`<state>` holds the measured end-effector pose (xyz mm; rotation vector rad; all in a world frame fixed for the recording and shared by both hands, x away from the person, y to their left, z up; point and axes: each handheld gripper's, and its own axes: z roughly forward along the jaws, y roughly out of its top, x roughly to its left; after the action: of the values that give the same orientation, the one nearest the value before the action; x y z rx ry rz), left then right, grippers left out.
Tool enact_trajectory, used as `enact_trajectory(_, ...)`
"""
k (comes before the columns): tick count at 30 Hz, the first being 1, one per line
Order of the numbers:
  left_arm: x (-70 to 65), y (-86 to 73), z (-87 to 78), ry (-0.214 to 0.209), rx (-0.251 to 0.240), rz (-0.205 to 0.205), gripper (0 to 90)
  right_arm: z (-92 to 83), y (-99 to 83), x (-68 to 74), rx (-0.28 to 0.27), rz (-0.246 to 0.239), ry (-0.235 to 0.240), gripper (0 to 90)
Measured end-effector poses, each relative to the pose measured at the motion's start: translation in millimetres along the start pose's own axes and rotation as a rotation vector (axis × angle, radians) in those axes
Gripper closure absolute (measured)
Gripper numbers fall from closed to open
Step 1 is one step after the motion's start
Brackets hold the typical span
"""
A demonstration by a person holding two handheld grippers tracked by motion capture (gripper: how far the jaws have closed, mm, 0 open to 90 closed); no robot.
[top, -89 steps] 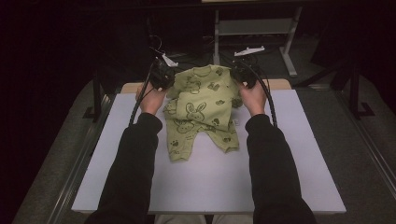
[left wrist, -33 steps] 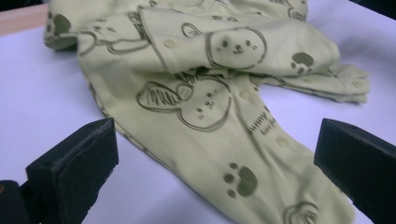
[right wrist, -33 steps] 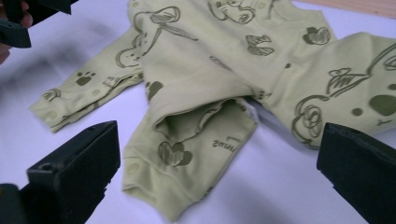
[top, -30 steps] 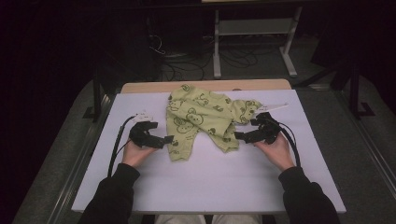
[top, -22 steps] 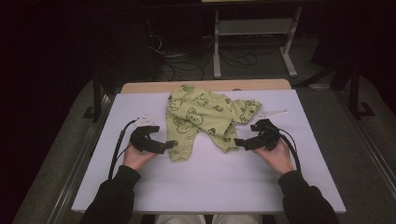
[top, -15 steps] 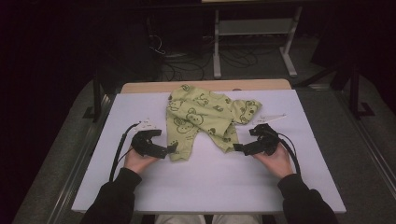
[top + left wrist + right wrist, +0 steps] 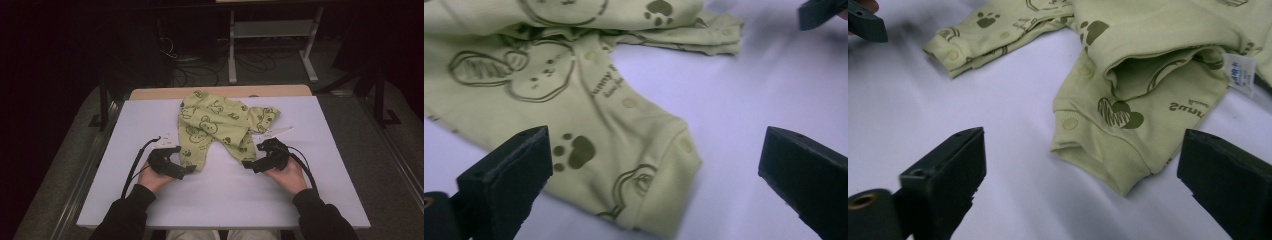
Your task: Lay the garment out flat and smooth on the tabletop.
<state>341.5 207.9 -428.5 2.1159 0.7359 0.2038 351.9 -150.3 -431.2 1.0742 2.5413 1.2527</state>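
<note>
On white table [image 7: 220,200], green baby romper [image 7: 215,125]; dark room behind

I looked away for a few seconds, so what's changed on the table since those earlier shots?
Both grippers left the romper's far end and came back toward the person. The left gripper and right gripper now sit open by the leg cuffs. The green baby romper slid slightly nearer. The white table stayed put.

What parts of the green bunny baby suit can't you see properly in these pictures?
- Light green cotton baby suit: underside lies against the white table, high view.
- Small white label: print too small, right gripper view.
- Brown lettering: blurred, left gripper view.
- Suit's top: cut off by the upper edge, both gripper views.
</note>
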Motion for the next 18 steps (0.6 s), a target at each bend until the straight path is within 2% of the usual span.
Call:
enact_trajectory(4, -7.1, 2.0, 7.5, -0.012, 0.023, 0.033, 4.0, 6.5, 0.4, 1.1, 0.013, -0.029, -0.002, 13.4)
enact_trajectory(6, -9.1, 2.3, 11.6, -0.013, 0.044, 0.046, 5.2, 9.5, 1.2, 2.7, 0.013, -0.049, -0.016, 14.1)
enact_trajectory(8, -10.2, 2.1, 15.2, -0.016, 0.06, 0.055, 5.8, 12.3, 2.6, 4.0, 0.014, -0.066, -0.029, 18.8)
enact_trajectory(10, -10.8, 2.0, 18.0, -0.035, 0.064, 0.061, 11.1, 15.1, 4.1, 5.2, 0.008, -0.088, -0.038, 23.5)
enact_trajectory(11, -11.5, 2.3, 19.7, -0.034, 0.069, 0.064, 14.0, 16.9, 5.1, 5.4, 0.007, -0.095, -0.041, 24.4)
enact_trajectory(16, -14.3, 3.0, 26.3, -0.022, 0.104, 0.07, 15.7, 27.2, 8.0, 6.1, 0.031, -0.117, -0.035, 34.1)
enact_trajectory(17, -14.8, 2.9, 27.3, -0.012, 0.112, 0.076, 18.1, 29.5, 7.9, 6.9, 0.041, -0.12, -0.033, 36.0)
enact_trajectory(18, -15.9, 2.7, 28.8, 0.017, 0.117, 0.077, 22.3, 31.7, 8.0, 7.6, 0.057, -0.127, -0.039, 38.9)
